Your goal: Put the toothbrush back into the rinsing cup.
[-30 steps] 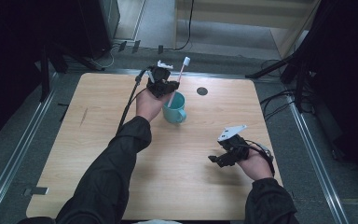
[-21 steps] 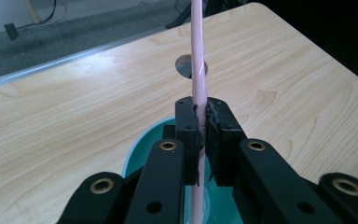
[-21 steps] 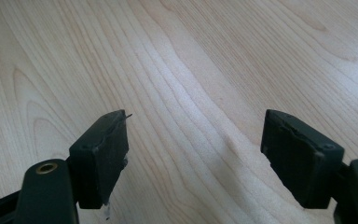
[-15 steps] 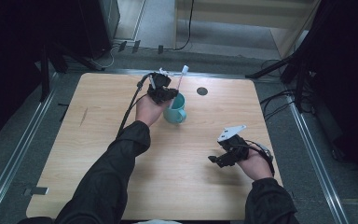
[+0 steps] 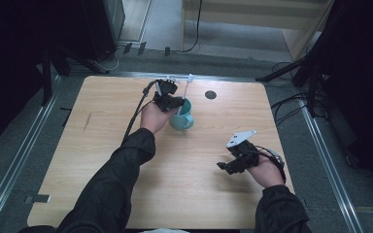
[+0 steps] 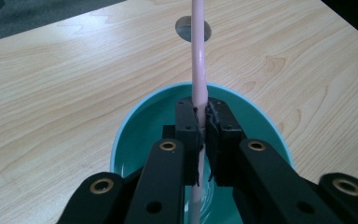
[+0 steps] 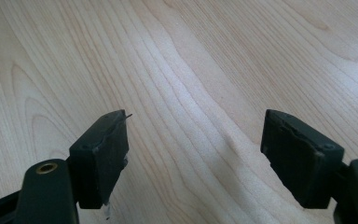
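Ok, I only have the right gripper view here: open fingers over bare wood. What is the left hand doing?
Observer: The left gripper is shut on a pink stick above a teal cup.
Operator: Is the stick in the cup?
Observer: Yes, its lower end reaches down inside, and its top rises past the rim.
Operator: How does the right gripper sit relative to the cup?
Observer: Well apart, nearer the person and off to the right, holding nothing.
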Available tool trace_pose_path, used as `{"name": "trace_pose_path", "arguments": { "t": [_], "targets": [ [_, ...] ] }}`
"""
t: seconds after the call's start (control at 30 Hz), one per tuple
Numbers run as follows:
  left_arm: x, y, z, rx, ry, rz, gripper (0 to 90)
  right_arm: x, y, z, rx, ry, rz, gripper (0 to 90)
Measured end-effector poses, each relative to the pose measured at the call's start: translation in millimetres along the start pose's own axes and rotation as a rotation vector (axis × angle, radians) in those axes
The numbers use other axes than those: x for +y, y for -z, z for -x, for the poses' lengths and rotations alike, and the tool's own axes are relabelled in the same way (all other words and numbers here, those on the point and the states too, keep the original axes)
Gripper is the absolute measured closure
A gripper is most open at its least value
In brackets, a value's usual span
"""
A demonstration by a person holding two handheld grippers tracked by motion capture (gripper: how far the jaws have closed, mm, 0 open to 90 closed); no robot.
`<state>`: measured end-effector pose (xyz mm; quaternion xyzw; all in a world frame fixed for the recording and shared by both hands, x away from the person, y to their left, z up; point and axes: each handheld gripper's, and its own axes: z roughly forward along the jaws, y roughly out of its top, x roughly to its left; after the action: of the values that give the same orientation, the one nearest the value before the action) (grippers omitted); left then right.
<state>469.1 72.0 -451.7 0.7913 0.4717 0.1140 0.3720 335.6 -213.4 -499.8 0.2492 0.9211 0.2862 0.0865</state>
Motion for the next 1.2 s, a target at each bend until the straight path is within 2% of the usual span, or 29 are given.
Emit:
{"name": "trace_pose_path", "arguments": {
  "t": [0.4, 0.87, 1.13, 1.2],
  "targets": [
    [-3.8, -3.3, -3.4, -0.014, 0.005, -0.051, 83.4, -0.2, 0.0, 0.1, 0.0, -0.001, -0.002, 23.0],
    [-3.0, -2.6, -7.6, -0.021, 0.03, -0.07, 81.3, -0.3, 0.2, -0.1, -0.003, -0.008, -0.005, 23.0],
    [1.3, 2.9, -5.1, -0.031, 0.021, -0.069, 78.1, -0.4, 0.3, 0.2, -0.002, -0.012, -0.006, 23.0],
    [3.1, 5.3, -3.8, -0.027, 0.002, -0.079, 76.0, -0.4, 0.2, 0.2, -0.002, -0.013, -0.006, 23.0]
  ]
}}
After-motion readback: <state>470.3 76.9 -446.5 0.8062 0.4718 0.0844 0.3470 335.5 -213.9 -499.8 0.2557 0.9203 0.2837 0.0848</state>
